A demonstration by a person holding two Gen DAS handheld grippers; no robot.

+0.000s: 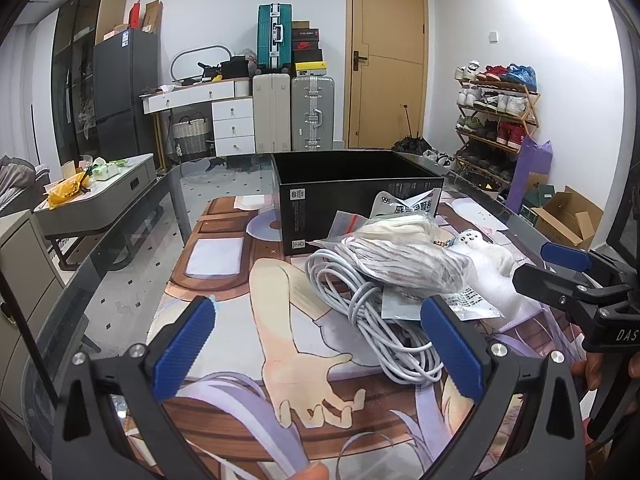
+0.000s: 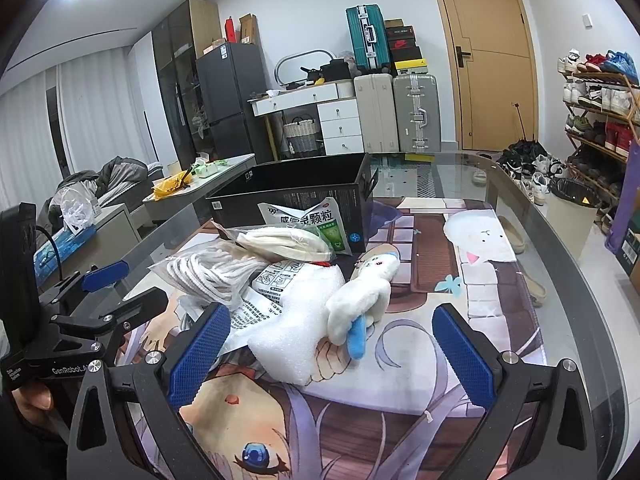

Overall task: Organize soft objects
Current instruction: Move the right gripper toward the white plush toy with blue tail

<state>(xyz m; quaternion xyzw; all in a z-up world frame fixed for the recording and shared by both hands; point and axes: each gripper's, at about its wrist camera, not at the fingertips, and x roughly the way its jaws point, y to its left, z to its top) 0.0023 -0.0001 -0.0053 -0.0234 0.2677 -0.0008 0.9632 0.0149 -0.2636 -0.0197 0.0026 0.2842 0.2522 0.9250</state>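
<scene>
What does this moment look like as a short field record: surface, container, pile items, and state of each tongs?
surface: glass table with a printed anime mat
container: black box, open top, behind the pile; inside not visible
pile: white cable coil, bagged white yarn, white foam sheet, white plush toy, green medicine packet
left tongs: open, empty, in front of the cable
right tongs: open, empty, around the foam and plush
</scene>
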